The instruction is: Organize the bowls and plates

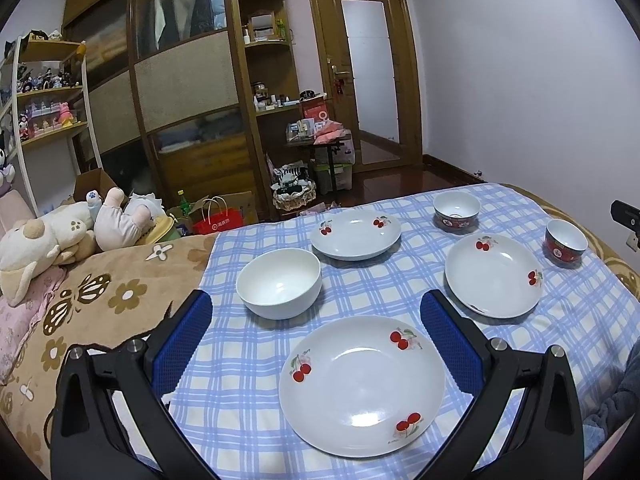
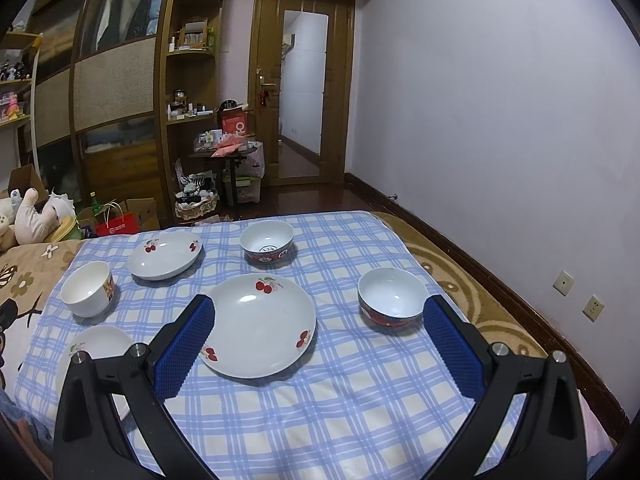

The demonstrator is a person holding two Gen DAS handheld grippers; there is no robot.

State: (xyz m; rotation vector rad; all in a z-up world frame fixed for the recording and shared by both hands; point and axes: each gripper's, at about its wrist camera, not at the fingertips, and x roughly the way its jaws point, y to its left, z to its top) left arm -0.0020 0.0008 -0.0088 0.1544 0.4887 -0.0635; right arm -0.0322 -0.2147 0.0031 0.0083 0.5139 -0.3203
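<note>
On the blue checked cloth lie three white cherry plates: a near plate, a right plate and a far plate. A plain white bowl stands left of them, and two red-sided bowls stand at the back right. My left gripper hangs open above the near plate, holding nothing. In the right wrist view my right gripper is open and empty over the middle plate, with a red-sided bowl just inside its right finger.
The cloth covers a bed with a brown floral blanket; stuffed toys lie at its far left. A grey sleeve shows at the right edge. Beyond the bed stand a wardrobe, shelves and a door; a wall runs along the right.
</note>
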